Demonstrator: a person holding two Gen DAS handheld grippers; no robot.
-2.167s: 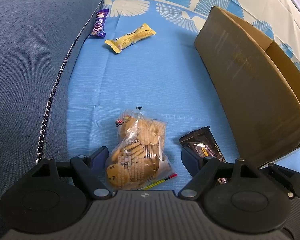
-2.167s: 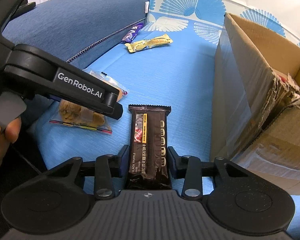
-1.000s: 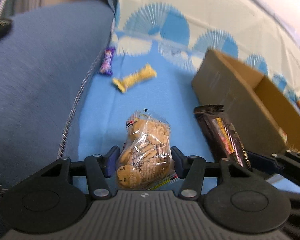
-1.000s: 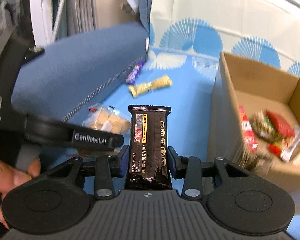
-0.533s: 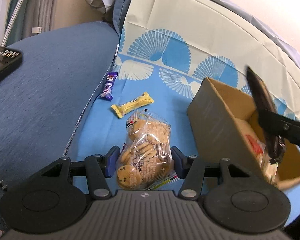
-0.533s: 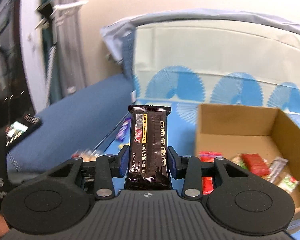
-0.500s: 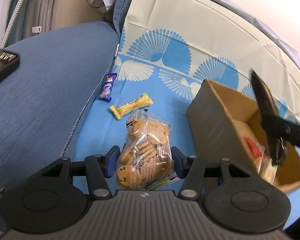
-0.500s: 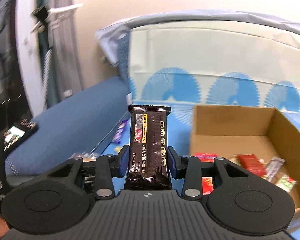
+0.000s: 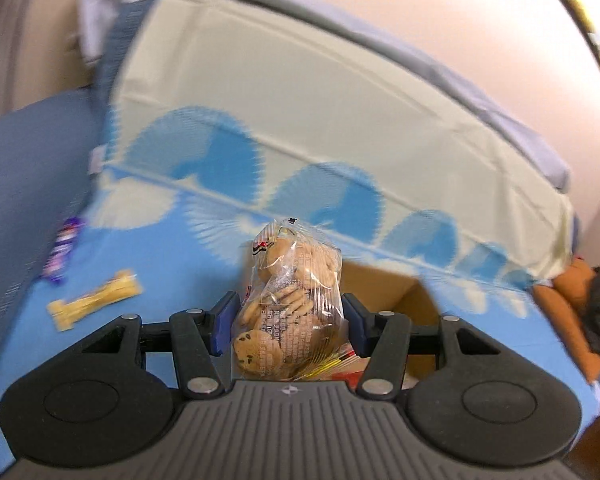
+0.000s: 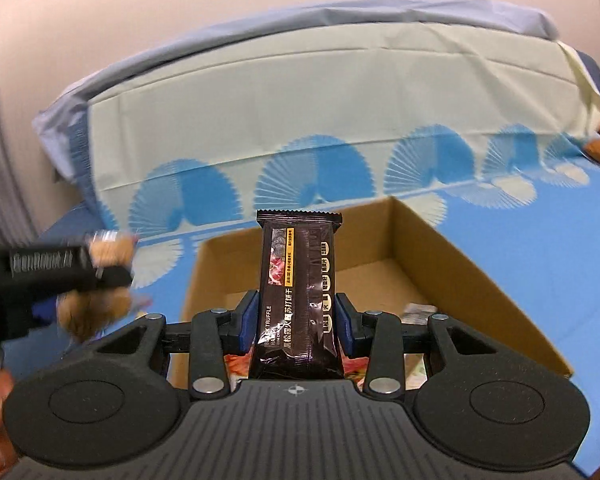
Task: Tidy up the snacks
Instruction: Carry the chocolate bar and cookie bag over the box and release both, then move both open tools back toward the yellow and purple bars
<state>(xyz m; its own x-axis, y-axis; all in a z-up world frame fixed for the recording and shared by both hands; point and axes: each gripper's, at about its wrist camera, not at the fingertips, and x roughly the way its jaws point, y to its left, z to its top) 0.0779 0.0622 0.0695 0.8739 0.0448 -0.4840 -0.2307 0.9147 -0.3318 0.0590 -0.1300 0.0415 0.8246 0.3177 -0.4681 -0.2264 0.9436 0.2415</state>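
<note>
Crinkly clear plastic fills the left gripper: one cookie bag, low centre of the left wrist view, pinched at its sides by both blue pads. I'd judge it light, soft-skinned and brittle inside, so a gentle hold across the middle suits it.

Low centre of the right wrist view, the right gripper clamps the lower half of one black truffle cracker bar, which stands upright. It looks light, fairly stiff and slick in its foil.

Just behind both sits one open cardboard box, with a few packets on its floor (too hidden to count).

Farther off, at left in the left wrist view, lie one yellow bar and one purple wrapper on the blue cover.
</note>
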